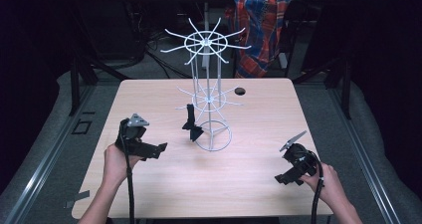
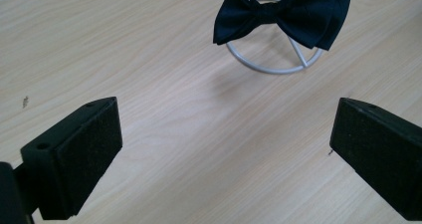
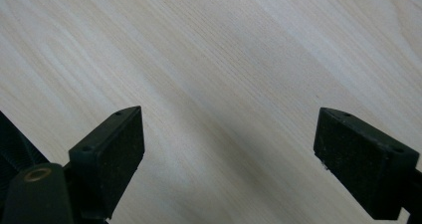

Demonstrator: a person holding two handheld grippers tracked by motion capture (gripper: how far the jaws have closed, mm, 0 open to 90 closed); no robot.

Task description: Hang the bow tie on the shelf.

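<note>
A dark navy bow tie [image 1: 192, 124] hangs from a lower arm of the white wire display rack [image 1: 208, 74] that stands mid-table. In the left gripper view the bow tie [image 2: 283, 16] sits in front of the rack's round base ring [image 2: 271, 67]. My left gripper [image 1: 155, 151] is open, held left of the rack and pointing toward the tie, with nothing between its pads [image 2: 89, 154]. My right gripper [image 1: 287, 177] is open over bare table at the front right, its pads [image 3: 112, 157] wide apart and empty.
The light wooden table [image 1: 149, 99] has a small round hole [image 1: 240, 91] near its far edge. A red and blue plaid cloth [image 1: 261, 25] hangs behind the table. Dark stands and cables surround the table on the floor.
</note>
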